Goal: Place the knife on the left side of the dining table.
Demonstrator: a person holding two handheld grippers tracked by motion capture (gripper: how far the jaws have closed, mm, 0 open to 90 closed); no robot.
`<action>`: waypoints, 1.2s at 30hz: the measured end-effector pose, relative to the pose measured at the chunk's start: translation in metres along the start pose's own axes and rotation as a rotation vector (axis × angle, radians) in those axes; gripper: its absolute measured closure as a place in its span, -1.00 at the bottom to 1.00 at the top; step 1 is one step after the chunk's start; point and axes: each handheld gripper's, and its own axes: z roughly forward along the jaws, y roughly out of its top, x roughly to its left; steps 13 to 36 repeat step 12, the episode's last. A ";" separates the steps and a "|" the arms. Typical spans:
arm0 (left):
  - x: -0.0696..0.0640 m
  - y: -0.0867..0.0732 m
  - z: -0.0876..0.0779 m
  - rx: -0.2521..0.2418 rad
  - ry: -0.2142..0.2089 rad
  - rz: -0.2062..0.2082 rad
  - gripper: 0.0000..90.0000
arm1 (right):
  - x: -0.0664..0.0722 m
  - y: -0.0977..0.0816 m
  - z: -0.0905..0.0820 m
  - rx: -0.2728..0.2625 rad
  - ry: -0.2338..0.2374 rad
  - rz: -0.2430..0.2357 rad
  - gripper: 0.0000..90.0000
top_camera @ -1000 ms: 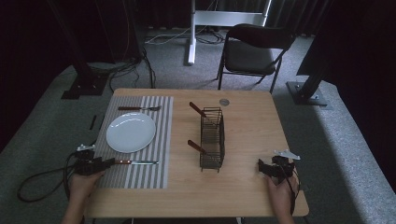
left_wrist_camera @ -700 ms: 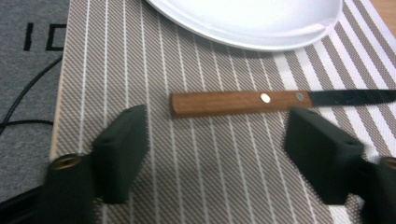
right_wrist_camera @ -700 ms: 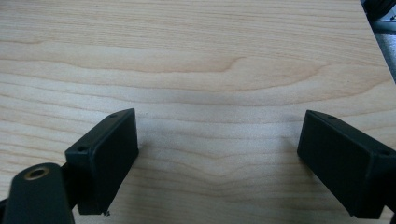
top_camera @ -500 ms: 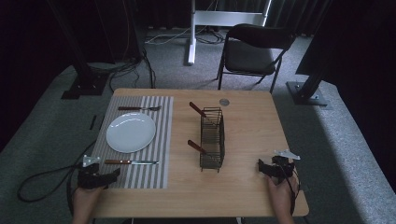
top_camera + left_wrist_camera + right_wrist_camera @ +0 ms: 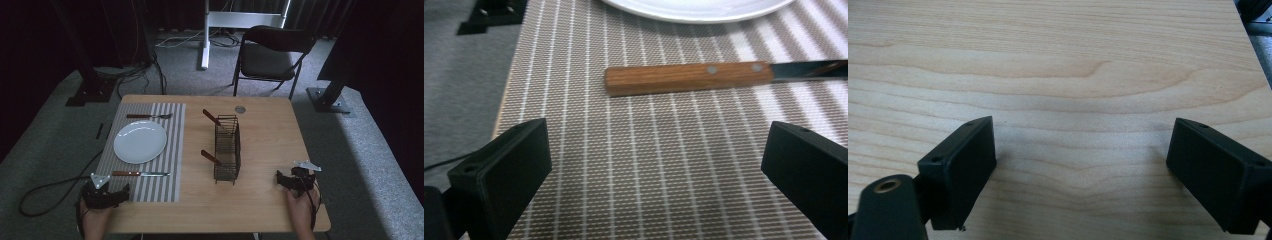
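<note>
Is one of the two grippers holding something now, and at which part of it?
Nothing is held. The left gripper has just been opening; its jaws stand wide, apart from the knife on the placemat. The right gripper is open over bare table.

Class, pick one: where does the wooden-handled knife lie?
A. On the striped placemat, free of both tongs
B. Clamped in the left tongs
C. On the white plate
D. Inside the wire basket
A: the knife rests flat on the striped placemat, ahead of the open left tongs, which do not touch it.
</note>
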 end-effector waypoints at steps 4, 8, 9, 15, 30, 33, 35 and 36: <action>-0.001 -0.003 0.004 0.020 0.014 0.009 -1.00 | 0.000 0.000 0.000 0.000 0.000 0.001 -0.74; -0.002 -0.003 0.005 0.025 0.013 0.024 -1.00 | 0.000 0.000 0.000 0.000 0.001 0.001 -0.74; -0.003 -0.003 0.005 0.029 0.012 0.029 -1.00 | 0.000 0.000 0.000 0.000 0.000 0.001 -0.74; -0.004 -0.004 0.006 0.038 0.000 0.034 -1.00 | 0.000 0.000 0.000 0.000 0.000 0.000 -0.74; -0.004 -0.004 0.006 0.038 0.000 0.034 -1.00 | 0.000 0.000 0.000 0.000 0.000 0.000 -0.74; -0.004 -0.004 0.006 0.038 0.000 0.034 -1.00 | 0.000 0.000 0.000 0.000 0.000 0.000 -0.74; -0.004 -0.004 0.006 0.038 0.000 0.034 -1.00 | 0.000 0.000 0.000 0.000 0.000 0.000 -0.74; -0.004 -0.004 0.006 0.038 0.000 0.034 -1.00 | 0.000 0.000 0.000 0.000 0.000 0.000 -0.74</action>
